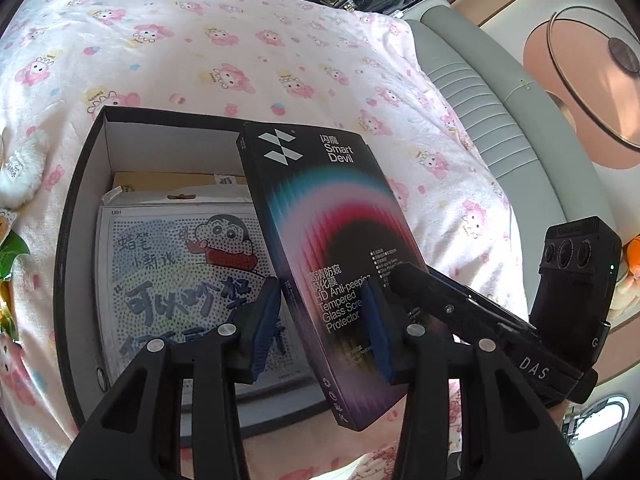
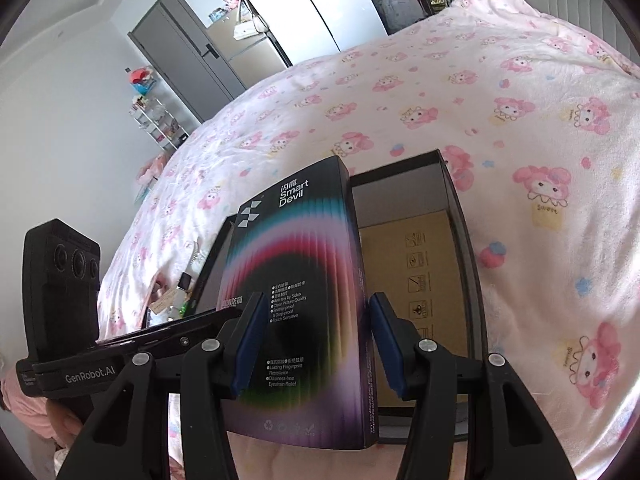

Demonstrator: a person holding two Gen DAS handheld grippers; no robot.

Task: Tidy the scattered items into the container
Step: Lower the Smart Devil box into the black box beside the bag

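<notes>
A black "Smart Devil" screen-protector box hangs tilted over the open black container on the bed. My left gripper has its blue pads on the box's lower part and is shut on it. My right gripper clamps the same box from the other side. In the left wrist view the right gripper reaches in from the right onto the box face. The left gripper comes in from the left in the right wrist view. Inside the container lie a cartoon-printed packet and a brown carton.
The container rests on a pink cartoon-print bedspread. A white plush toy and a green item lie left of the container. A small bottle lies on the bed's left side. A grey padded headboard runs along the right.
</notes>
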